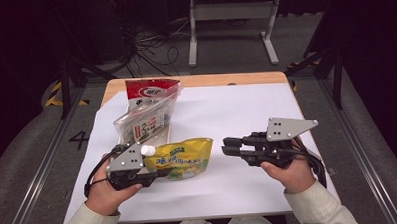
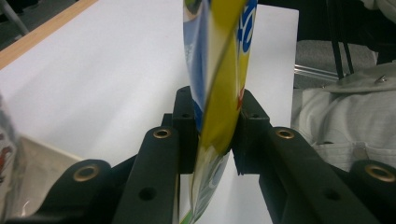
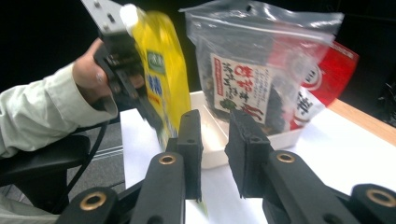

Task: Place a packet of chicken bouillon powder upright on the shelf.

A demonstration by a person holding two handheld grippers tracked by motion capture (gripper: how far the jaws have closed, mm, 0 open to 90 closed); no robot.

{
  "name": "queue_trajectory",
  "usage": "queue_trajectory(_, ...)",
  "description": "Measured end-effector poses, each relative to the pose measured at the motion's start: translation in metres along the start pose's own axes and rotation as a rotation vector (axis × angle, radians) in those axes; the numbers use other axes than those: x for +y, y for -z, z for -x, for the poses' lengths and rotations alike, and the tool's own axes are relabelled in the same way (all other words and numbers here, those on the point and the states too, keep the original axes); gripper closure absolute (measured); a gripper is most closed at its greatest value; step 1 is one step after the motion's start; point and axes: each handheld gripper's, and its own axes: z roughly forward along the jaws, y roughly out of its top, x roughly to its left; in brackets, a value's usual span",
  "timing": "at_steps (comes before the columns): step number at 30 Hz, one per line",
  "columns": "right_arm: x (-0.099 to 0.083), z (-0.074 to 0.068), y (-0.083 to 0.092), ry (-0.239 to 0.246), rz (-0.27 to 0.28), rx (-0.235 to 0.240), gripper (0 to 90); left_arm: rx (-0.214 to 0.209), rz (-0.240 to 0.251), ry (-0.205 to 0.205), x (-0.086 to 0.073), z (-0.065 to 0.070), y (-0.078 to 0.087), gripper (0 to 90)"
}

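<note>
Item: yellow pouch (image 1: 184, 158) with white cap, at near left of the white-covered surface (image 1: 246, 115), clamped edge-on in the jaws of the left gripper (image 2: 215, 123) and apparently raised off the sheet. Right gripper (image 1: 226, 145), near right, jaws slightly apart with nothing between them, well apart from the pouch. White tray (image 3: 210, 135) at far left holds a clear bag of dark snacks (image 3: 252, 74) and a red bag (image 3: 322, 84) upright. Status: pouch picked up; likely placing in the tray remains.
</note>
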Motion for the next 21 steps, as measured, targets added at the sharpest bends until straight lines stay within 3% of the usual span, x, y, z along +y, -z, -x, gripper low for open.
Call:
queue_trajectory(8,-0.016,0.008,0.015,-0.043,0.009,-0.035,75.0,0.046,0.041,0.028,0.002,-0.006,0.025,74.6)
queue_trajectory(21,-0.034,0.015,0.029,-0.089,0.023,-0.066,74.7,0.126,0.030,0.035,-0.006,-0.025,0.050,74.6)
